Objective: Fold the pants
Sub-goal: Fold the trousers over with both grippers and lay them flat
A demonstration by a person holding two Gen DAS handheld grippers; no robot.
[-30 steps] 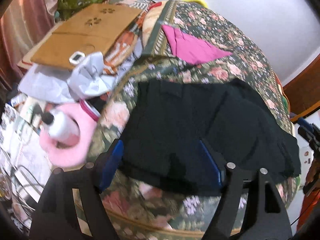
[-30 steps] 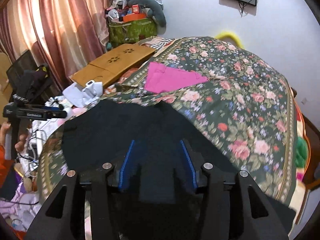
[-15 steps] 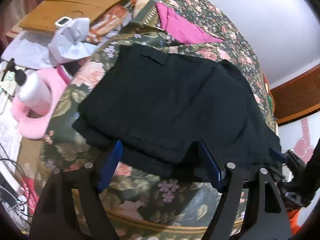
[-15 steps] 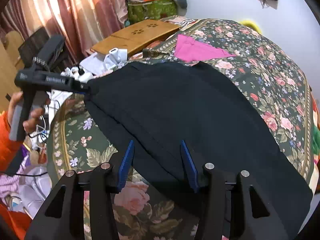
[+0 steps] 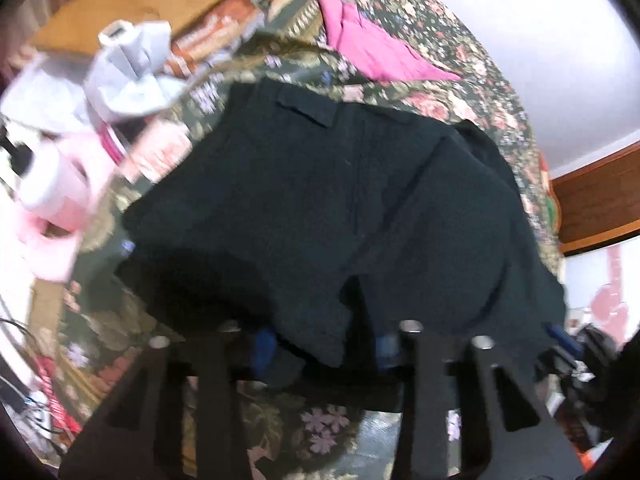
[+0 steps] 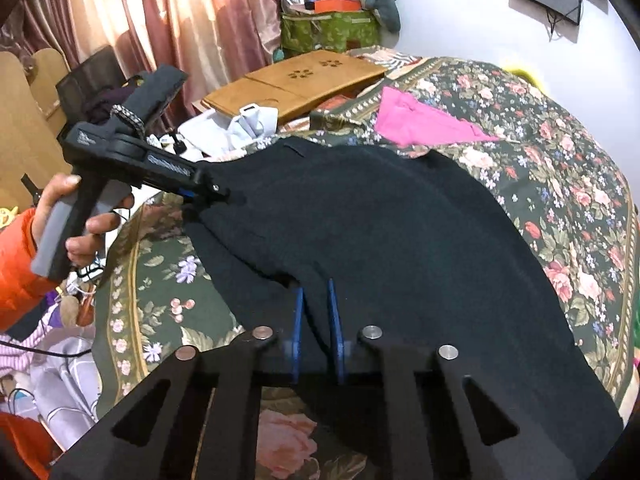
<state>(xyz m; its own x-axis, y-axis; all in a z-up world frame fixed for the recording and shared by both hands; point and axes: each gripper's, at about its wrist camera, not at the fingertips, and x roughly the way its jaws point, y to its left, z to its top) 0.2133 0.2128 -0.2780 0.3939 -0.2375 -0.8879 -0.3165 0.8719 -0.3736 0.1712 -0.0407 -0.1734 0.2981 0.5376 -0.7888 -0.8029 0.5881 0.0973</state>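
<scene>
Black cloth fills the middle of both views: one pair of pants (image 6: 400,240) lies spread on the floral bedspread (image 6: 560,184), partly doubled over itself, with one flap pocket showing at its far end. Two grippers work its near edge. The right gripper (image 6: 316,312) has just been closing, and its two blue fingers (image 6: 298,320) now pinch a ridge of the pants' hem between them. The left gripper (image 6: 208,196) has also just been closing; seen from the right wrist, its tip bites the pants' corner at the bedspread's edge, held by one hand (image 6: 80,220) in an orange sleeve (image 6: 16,264). In the blurred left wrist view, black fabric bunches between that gripper's two blue pads (image 5: 264,346), so it is clamped on the pants. One magenta garment (image 6: 424,124) lies folded on the bedspread beyond the pants. One wooden lap desk (image 6: 296,84) sits off the bedspread's far edge, beside white crumpled cloth (image 6: 240,128)
</scene>
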